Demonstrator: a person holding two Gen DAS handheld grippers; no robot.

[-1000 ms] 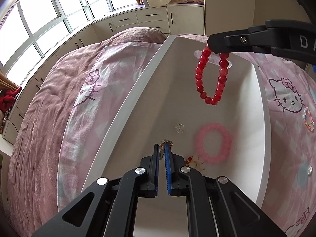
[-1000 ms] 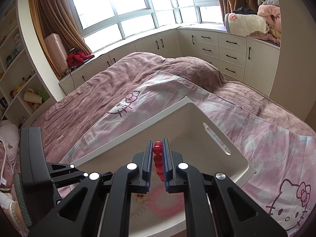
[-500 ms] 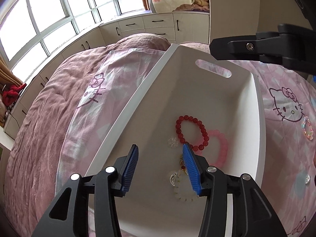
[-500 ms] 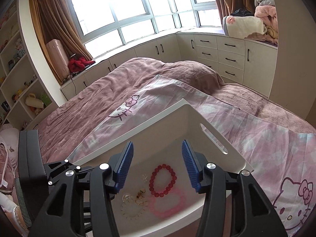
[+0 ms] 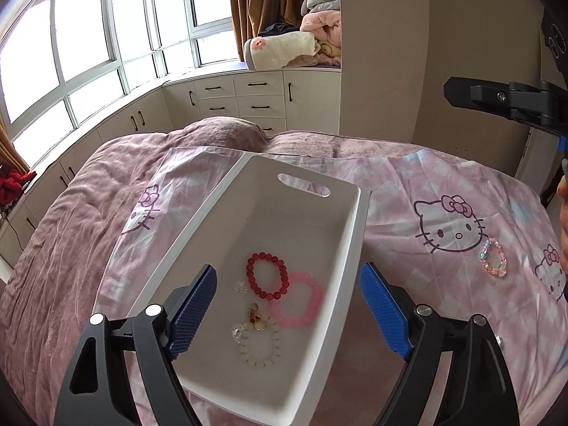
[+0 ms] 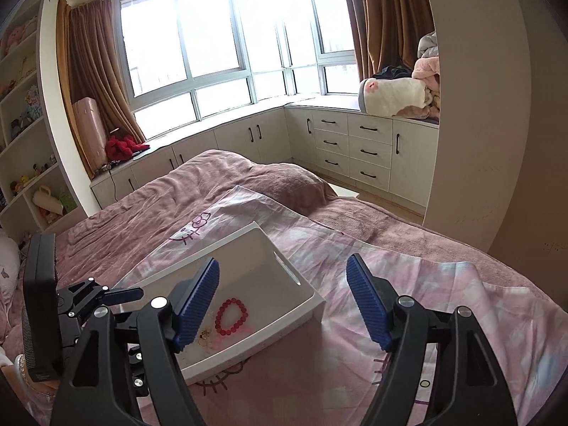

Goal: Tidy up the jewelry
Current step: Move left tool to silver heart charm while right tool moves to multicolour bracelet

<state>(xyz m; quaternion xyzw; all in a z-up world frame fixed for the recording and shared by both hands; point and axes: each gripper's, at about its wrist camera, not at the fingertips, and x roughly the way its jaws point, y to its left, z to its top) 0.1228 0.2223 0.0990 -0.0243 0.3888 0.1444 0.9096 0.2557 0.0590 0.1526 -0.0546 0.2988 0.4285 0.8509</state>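
Both grippers' jaws opening, empty; red bracelet (image 5: 267,276) in tray (image 5: 349,248) below

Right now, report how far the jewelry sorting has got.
Done: red bracelet, pink bracelet and smaller pieces lie in the white tray. In hand: nothing; left gripper and right gripper are opening, empty. Left: the multicoloured bracelet on the sheet.
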